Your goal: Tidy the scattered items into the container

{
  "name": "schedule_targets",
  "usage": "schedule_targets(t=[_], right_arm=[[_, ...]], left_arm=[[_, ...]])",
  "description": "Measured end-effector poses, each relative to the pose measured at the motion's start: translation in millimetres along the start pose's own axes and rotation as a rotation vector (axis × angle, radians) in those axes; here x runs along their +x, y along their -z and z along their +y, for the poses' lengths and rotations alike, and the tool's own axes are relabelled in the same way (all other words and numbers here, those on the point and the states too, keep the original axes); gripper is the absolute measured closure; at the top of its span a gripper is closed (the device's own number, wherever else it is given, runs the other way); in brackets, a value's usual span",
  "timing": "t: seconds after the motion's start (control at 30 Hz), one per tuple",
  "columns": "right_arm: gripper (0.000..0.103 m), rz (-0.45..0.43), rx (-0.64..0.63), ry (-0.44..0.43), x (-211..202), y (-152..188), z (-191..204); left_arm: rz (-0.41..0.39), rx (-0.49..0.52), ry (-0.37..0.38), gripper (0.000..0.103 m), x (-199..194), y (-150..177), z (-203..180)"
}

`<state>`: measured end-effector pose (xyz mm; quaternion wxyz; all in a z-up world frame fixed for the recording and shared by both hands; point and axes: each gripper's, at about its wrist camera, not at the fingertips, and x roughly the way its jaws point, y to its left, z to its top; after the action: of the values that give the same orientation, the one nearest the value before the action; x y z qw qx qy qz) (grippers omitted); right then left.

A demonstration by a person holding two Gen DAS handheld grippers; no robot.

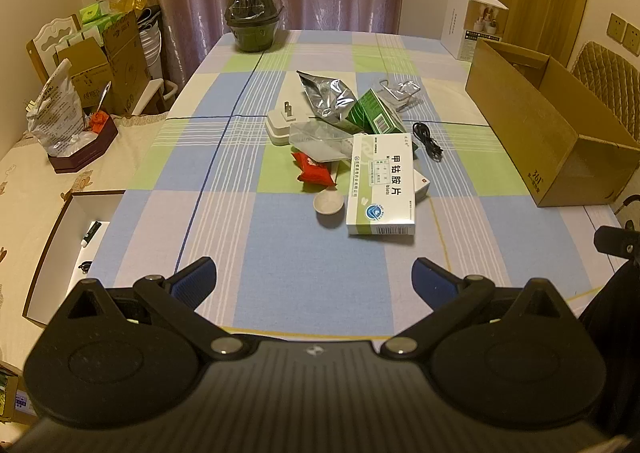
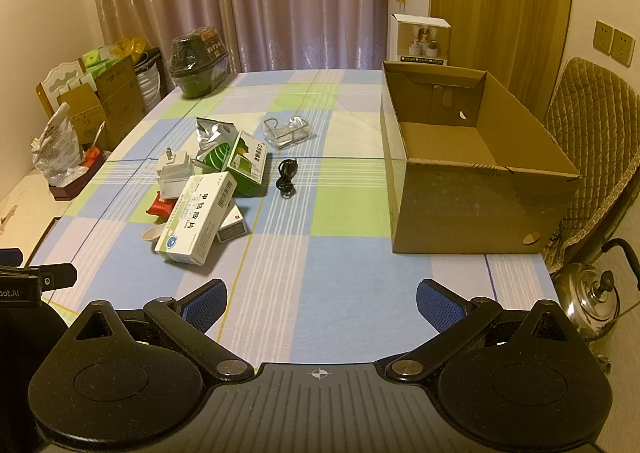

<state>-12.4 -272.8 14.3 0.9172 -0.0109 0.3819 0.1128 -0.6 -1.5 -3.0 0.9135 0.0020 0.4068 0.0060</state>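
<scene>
Tongs, left [image 1: 314, 277] and right [image 2: 322, 299], gape empty; one cardboard box [image 2: 472, 189], two medicine boxes.

The right gripper [image 2: 322, 299] hangs wide apart above the checked tablecloth [image 2: 340, 293], cardboard box [image 2: 472, 209] ahead.

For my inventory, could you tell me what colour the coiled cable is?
Black coiled cable; right wrist view shows it best.
</scene>
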Motion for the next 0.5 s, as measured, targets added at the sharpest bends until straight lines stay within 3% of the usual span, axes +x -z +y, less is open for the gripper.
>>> schedule_targets(t=[0.5], right_arm=[[0.0, 0.002, -0.004, 0.001, 0.9, 1.4, -0.2]], left_arm=[[0.001, 0.0, 0.001, 0.001, 1.9, 1.2, -0.2]])
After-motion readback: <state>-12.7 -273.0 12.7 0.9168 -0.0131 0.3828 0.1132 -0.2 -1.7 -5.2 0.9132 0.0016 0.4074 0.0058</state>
